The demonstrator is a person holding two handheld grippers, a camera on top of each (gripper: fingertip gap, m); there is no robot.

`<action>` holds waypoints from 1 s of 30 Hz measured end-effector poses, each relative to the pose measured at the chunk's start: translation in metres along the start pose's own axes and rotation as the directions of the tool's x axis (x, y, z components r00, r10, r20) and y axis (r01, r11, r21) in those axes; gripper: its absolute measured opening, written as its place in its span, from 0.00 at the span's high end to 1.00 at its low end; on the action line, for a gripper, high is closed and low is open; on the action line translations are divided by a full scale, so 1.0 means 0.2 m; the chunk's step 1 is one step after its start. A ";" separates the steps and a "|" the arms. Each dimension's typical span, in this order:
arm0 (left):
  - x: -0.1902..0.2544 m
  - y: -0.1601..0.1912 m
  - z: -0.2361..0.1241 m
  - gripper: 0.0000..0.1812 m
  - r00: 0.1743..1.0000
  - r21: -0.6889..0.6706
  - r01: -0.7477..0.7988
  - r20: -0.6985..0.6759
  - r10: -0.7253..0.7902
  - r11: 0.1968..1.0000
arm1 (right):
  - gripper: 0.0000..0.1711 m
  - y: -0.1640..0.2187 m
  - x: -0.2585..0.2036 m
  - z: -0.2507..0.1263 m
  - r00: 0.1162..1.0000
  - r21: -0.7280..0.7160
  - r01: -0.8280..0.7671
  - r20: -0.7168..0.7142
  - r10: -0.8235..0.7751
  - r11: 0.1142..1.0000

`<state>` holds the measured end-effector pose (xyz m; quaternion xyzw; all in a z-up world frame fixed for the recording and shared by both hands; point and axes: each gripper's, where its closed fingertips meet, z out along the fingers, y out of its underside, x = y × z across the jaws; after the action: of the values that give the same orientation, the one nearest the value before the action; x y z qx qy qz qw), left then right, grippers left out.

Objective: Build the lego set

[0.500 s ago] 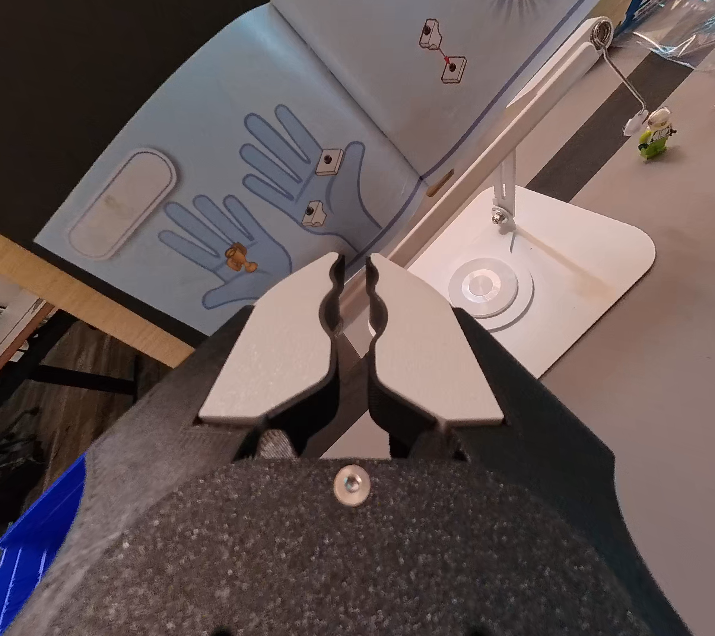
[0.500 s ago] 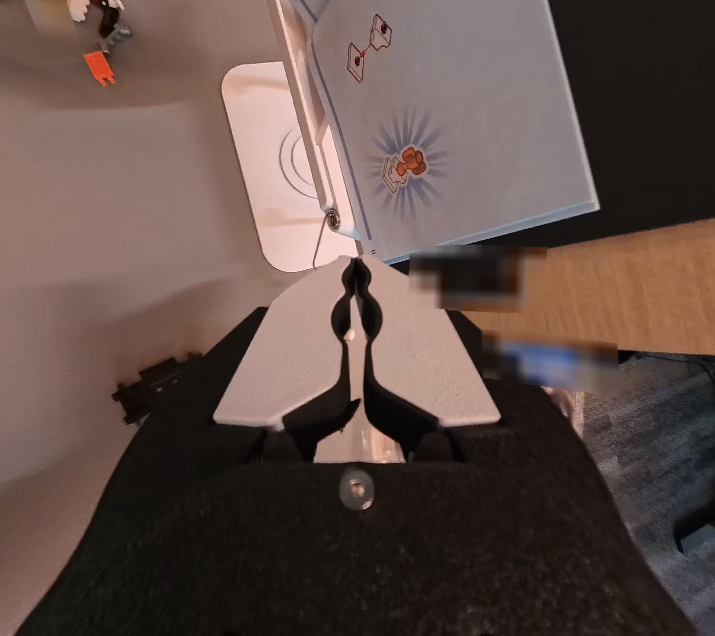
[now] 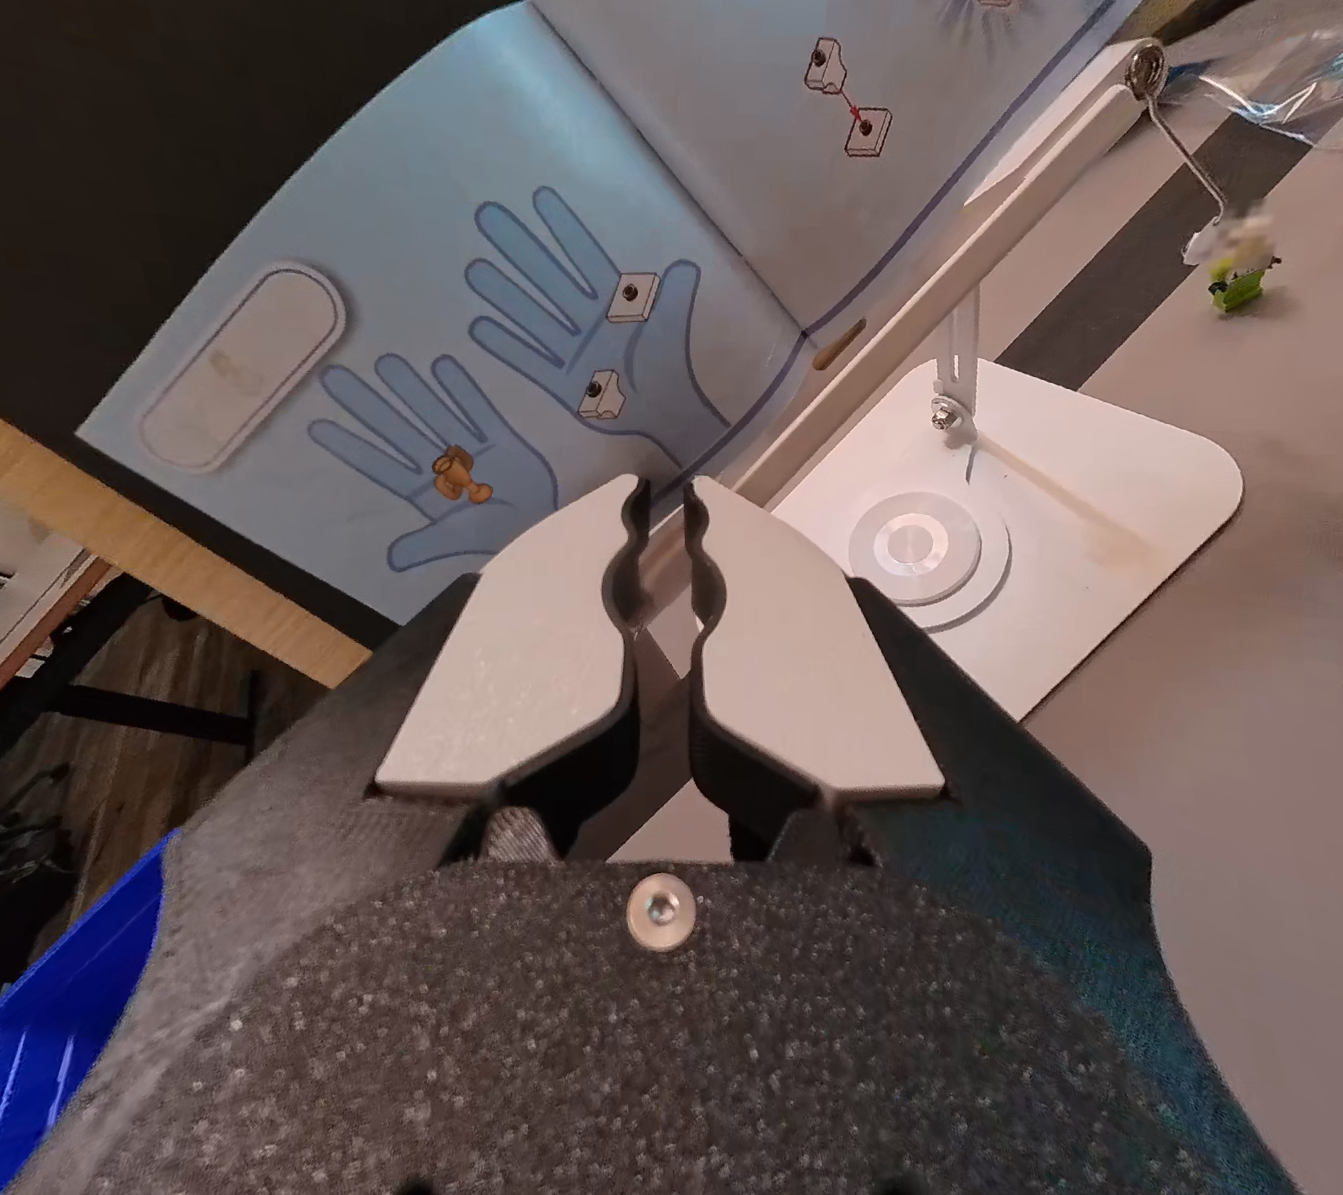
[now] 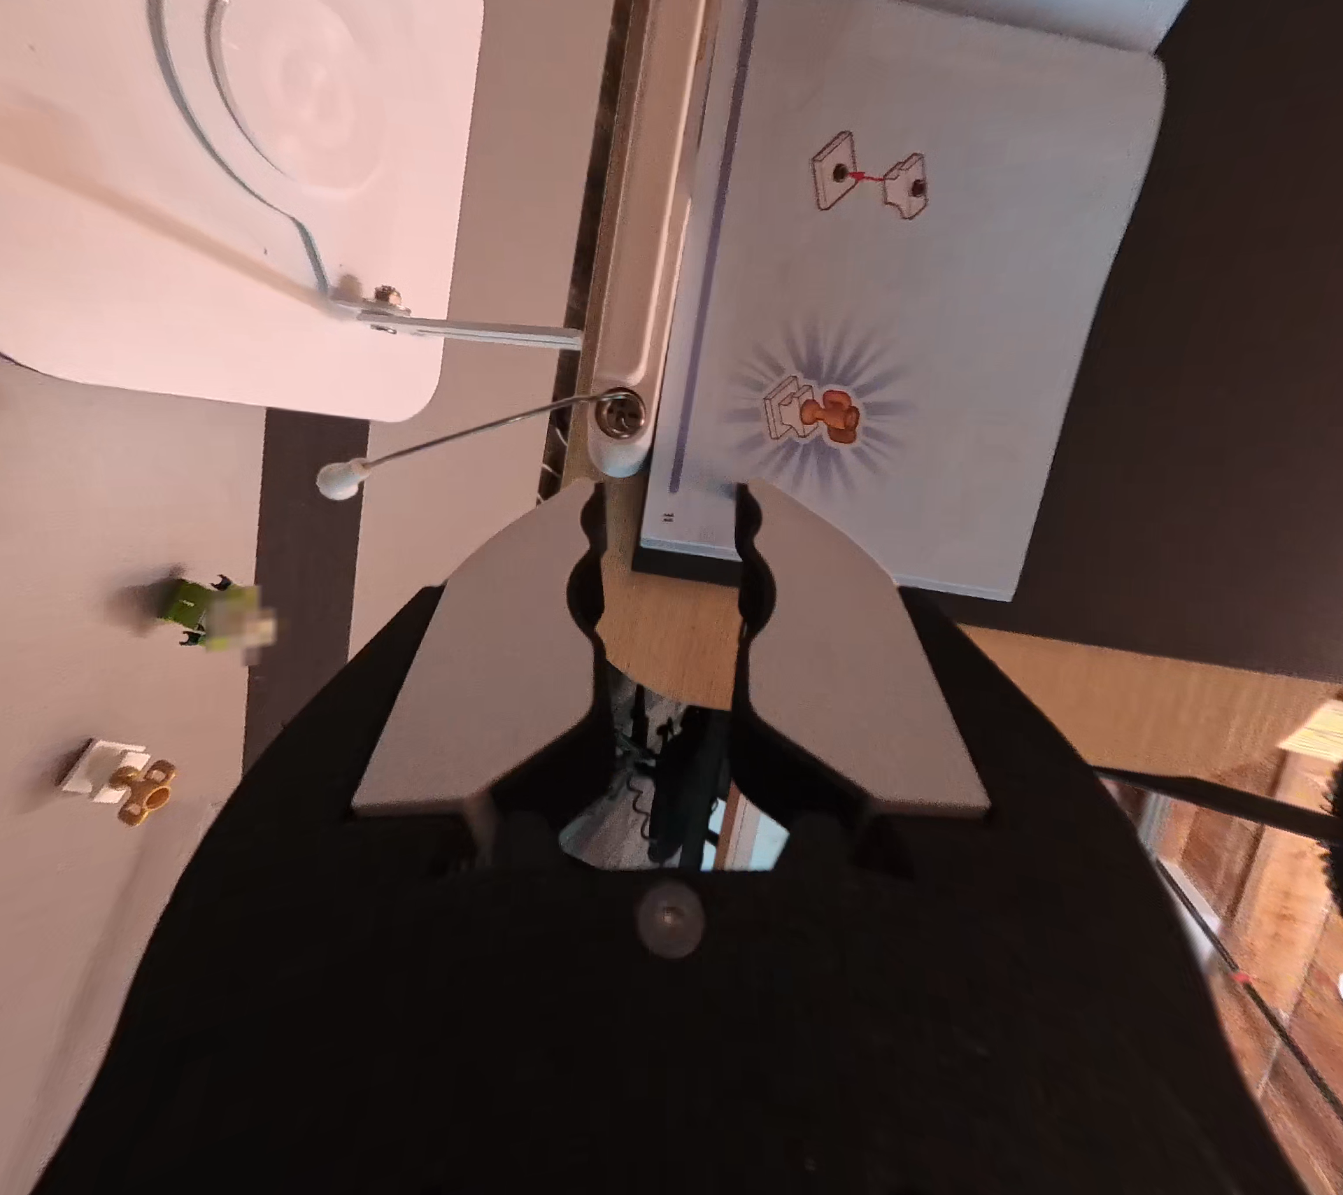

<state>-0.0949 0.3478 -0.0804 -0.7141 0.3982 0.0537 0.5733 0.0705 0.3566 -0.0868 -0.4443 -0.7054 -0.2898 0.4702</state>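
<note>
In the left wrist view, the left gripper (image 3: 663, 491) is empty, its jaws a narrow gap apart, in front of the open pale-blue paper instruction booklet (image 3: 509, 259) on its white metal stand (image 3: 1134, 506).

In the right wrist view, the right gripper (image 4: 668, 498) is spread wide and empty, near the booklet's lower corner. The small white-and-gold lego assembly (image 4: 120, 778) lies on the grey tabletop (image 4: 109, 942), well apart, near a green lego minifigure (image 4: 192, 604). Risk: a careless reach could knock the stand's thin wire page holder (image 4: 472, 429).

Booklet (image 3: 654, 179) on its stand (image 3: 1090, 506); minifigure (image 3: 734, 280) beside (right, on table (image 3: 1199, 797)).
</note>
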 end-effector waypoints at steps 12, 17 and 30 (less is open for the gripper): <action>0.00 0.00 0.00 0.96 1.000 0.002 0.000 -0.003 0.000 1.000 | 1.00 0.01 -0.02 -0.03 0.916 -0.043 -0.286 0.282 0.286 0.957; 0.01 -0.01 0.00 0.96 1.000 0.006 0.005 -0.007 -0.005 1.000 | 1.00 0.02 -0.04 -0.07 0.753 -0.141 -0.453 0.469 0.462 0.880; -0.01 0.00 0.00 0.96 1.000 0.005 0.016 -0.001 -0.016 1.000 | 1.00 -0.01 -0.02 -0.08 0.409 -0.303 -0.623 0.660 0.630 0.721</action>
<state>-0.0956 0.3489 -0.0800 -0.7159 0.3930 0.0479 0.5751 0.0763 0.3404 -0.0838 -0.7529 -0.6105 0.1048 0.2221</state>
